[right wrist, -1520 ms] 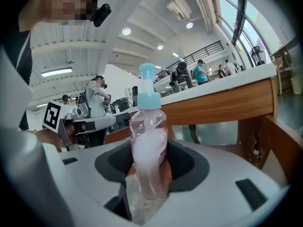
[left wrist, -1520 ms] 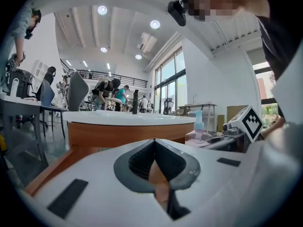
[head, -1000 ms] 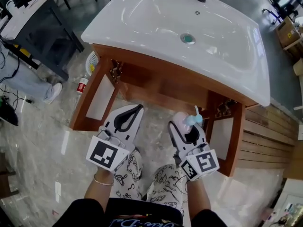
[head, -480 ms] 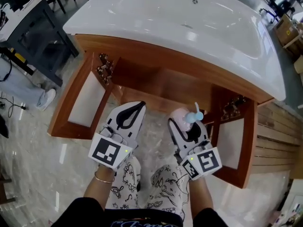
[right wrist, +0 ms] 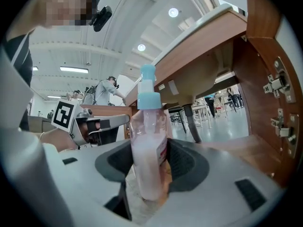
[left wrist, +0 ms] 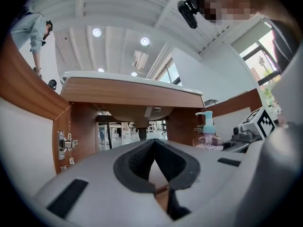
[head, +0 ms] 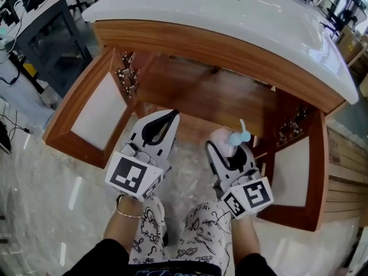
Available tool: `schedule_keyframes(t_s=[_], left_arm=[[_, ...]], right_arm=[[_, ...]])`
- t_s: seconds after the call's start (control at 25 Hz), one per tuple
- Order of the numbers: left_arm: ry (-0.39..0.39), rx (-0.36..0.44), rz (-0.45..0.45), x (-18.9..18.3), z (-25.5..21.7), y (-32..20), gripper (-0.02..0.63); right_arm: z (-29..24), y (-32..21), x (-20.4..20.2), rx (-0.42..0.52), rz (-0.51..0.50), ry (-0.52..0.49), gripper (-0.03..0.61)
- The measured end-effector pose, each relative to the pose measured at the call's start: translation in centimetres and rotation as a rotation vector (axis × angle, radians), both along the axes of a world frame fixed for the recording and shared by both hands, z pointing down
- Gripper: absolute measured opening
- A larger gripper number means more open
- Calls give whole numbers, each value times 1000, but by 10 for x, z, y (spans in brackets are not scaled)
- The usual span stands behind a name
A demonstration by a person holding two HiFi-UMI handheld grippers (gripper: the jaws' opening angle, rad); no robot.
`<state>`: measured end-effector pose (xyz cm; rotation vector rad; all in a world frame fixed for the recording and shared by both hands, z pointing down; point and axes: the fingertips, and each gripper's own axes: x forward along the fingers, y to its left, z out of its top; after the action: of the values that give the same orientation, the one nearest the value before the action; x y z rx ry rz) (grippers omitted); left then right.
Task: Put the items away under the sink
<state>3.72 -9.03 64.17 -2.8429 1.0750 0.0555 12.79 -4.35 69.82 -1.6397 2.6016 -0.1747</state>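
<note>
A pink soap bottle (head: pixel 221 144) with a light blue pump stands upright between the jaws of my right gripper (head: pixel 228 149), which is shut on its body. In the right gripper view the bottle (right wrist: pixel 146 160) fills the gap of that gripper (right wrist: pixel 149 157). My left gripper (head: pixel 171 115) is shut with nothing in it; its pads meet at the tips (left wrist: pixel 154 143). The bottle (left wrist: pixel 208 137) also shows at the right of the left gripper view. Both grippers point level at the open wooden cabinet (head: pixel 201 96) under the white sink (head: pixel 259 16), just outside its front.
The cabinet's two doors stand open, the left door (head: pixel 86 114) and the right door (head: pixel 296 177), with metal hinges (head: pixel 125 71) on the inner walls. A drain pipe (left wrist: pixel 140 134) hangs inside. A dark desk (head: pixel 46 33) stands at the left. A person's knees show below the grippers.
Both grippers have sunk lower in front of the cabinet, so its inside now shows under the sink's edge. The right gripper still holds the bottle; the left stays shut.
</note>
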Motion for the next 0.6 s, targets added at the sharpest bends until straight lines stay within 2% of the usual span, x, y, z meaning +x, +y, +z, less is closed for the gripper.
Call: schedule_keyframes(t_s=[0.32, 0.6], left_arm=[[6, 45, 37, 21, -6, 13, 8], [1, 63, 12, 17, -13, 17, 8]], right_arm=[[1, 16, 9, 30, 0, 16, 212], [0, 23, 15, 17, 0, 5, 212]])
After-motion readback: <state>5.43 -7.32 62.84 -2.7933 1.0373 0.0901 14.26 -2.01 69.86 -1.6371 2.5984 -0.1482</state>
